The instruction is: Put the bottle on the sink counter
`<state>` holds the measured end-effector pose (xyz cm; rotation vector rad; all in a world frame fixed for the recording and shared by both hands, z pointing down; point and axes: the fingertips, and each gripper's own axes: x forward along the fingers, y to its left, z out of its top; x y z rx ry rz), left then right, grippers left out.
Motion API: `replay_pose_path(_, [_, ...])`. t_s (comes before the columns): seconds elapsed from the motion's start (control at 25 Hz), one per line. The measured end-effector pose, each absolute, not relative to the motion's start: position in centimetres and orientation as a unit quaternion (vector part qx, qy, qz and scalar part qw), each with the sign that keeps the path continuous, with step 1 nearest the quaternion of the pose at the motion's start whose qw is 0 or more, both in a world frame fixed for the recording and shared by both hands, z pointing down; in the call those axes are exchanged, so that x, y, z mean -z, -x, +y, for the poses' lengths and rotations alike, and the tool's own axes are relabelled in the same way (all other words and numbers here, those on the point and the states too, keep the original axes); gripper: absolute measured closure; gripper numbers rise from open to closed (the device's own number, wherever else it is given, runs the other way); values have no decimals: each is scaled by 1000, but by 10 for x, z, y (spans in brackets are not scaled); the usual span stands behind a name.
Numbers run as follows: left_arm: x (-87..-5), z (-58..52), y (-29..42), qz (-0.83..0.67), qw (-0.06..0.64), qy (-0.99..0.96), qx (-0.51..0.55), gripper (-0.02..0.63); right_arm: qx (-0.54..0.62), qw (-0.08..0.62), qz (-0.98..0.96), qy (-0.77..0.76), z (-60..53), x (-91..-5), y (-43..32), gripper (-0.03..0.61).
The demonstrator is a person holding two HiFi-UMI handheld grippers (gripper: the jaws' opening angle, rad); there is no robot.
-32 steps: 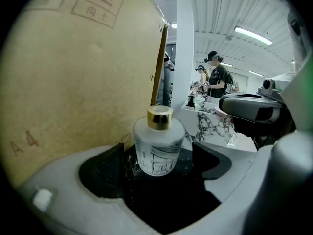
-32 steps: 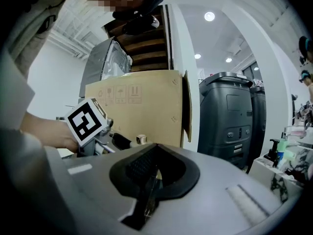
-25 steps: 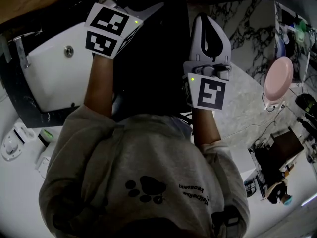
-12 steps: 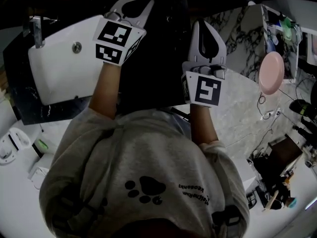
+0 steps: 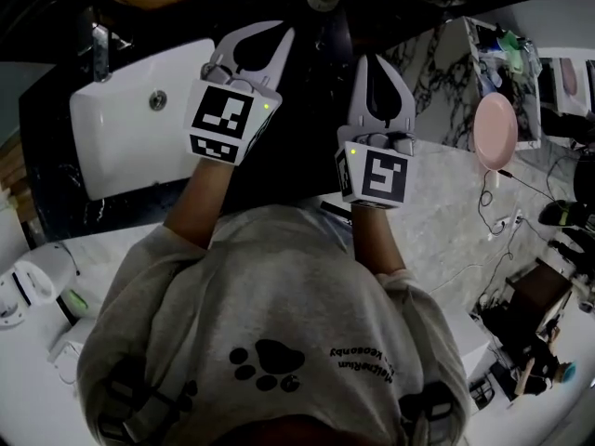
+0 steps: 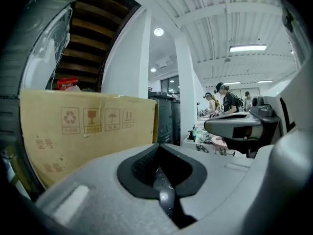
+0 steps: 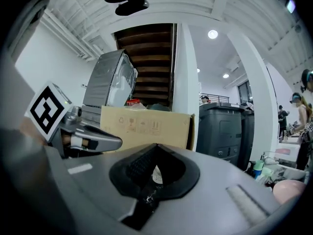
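Head cam: steeply down, close over person's back [image 5: 270, 342], sink [image 5: 130, 147] beyond. Both gripper cams face level, sharing cardboard box [image 6: 88, 136] & staircase [image 7: 146, 62].

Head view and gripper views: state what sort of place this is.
Probably a mock washroom inside a workshop hall: a white sink in a dark counter, a cardboard box, people working under strip lights.
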<state>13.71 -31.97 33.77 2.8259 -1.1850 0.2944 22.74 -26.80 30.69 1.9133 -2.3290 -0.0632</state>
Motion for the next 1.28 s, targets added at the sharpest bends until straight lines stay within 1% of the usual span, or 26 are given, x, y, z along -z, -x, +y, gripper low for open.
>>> replay_pose_path(0.12, [-321, -304, -127, -395, 11, -915, -84, 609, 25, 70, -764, -641, -254, -299, -225, 577])
replay_pose_path(0.28, [-301, -287, -114, -403, 15, -913, -52, 609, 39, 64, -753, -654, -235, -283, -215, 577])
replay_pose_path(0.72, [-264, -226, -94, -402, 14, -916, -12, 609, 31, 55, -731, -679, -180, -261, -195, 577])
replay_pose_path(0.92, [-260, -205, -101, -399, -3, -916, -23, 609, 34, 52, -737, -674, -164, -256, -190, 577])
replay_pose_path(1.08, [-266, -191, -108, -406, 12, -913, -19, 609, 33, 42, -754, -655, -160, -257, -186, 577])
replay_pose_path(1.28, [-268, -178, -119, -419, 5, -908, -23, 609, 37, 38, -769, -636, -148, -260, -193, 577])
